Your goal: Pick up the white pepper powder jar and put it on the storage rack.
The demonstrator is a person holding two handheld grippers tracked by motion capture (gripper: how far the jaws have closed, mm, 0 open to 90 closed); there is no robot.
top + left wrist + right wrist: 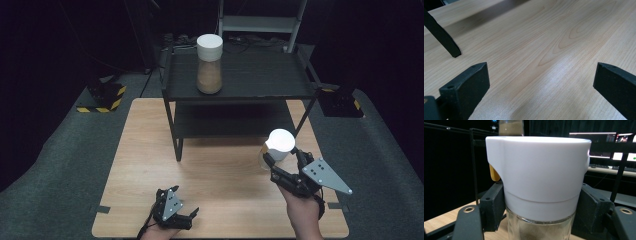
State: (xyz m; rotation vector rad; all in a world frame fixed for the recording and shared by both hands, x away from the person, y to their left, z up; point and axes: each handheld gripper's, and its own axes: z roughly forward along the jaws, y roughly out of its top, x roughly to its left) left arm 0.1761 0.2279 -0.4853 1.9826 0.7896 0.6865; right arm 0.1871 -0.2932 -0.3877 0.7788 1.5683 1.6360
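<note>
A glass jar with a white lid stands at the right of the wooden table, and my right gripper is shut on it just under the lid. In the right gripper view the jar sits between both black pads, touching each. A second jar with a white lid and brown contents stands on the top of the black shelf. My left gripper rests low near the table's front edge, open with bare wood between its fingers.
The black two-level shelf stands at the back of the table; one of its legs shows in the left gripper view. Black stands with yellow stripes sit on the grey floor to either side. Bare wood lies between the grippers.
</note>
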